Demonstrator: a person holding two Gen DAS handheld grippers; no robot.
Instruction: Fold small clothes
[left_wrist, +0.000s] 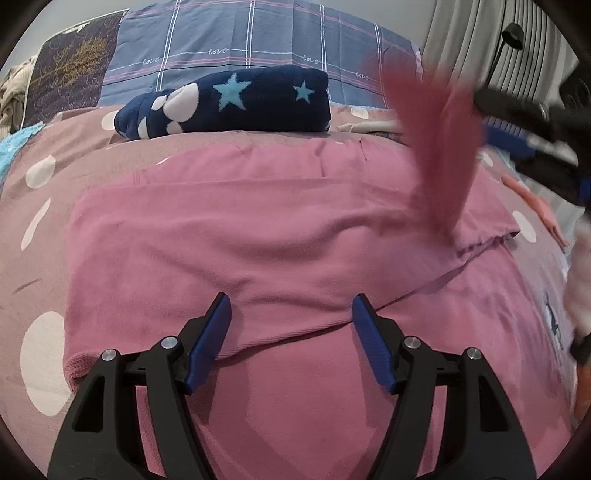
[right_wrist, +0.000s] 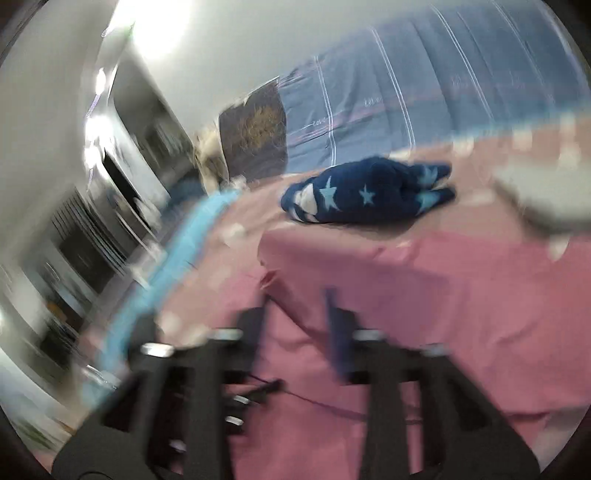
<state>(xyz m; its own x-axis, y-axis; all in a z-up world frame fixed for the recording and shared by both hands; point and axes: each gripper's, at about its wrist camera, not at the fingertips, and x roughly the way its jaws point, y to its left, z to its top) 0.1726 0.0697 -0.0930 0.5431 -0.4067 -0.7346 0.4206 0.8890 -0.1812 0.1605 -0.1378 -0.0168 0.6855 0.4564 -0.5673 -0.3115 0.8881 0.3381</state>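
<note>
A pink garment (left_wrist: 258, 229) lies spread on the dotted bed sheet (left_wrist: 37, 229), its near part folded over so an edge runs across in front of me. My left gripper (left_wrist: 291, 301) hovers open just above that folded edge, with nothing between its fingers. At the right, a strip of the pink cloth (left_wrist: 432, 147) stands up in the air, blurred, close beside my right gripper (left_wrist: 517, 125). In the right wrist view the right gripper (right_wrist: 295, 306) is blurred; its fingers stand apart over the pink garment (right_wrist: 424, 295) with nothing between them.
A folded navy garment with stars (left_wrist: 236, 103) (right_wrist: 369, 192) lies behind the pink one. Plaid blue bedding (left_wrist: 258, 37) and a dark cushion (left_wrist: 70, 74) stand at the back. A salmon cloth (left_wrist: 543, 210) lies at the right, a light-blue cloth (right_wrist: 177, 266) at the left edge.
</note>
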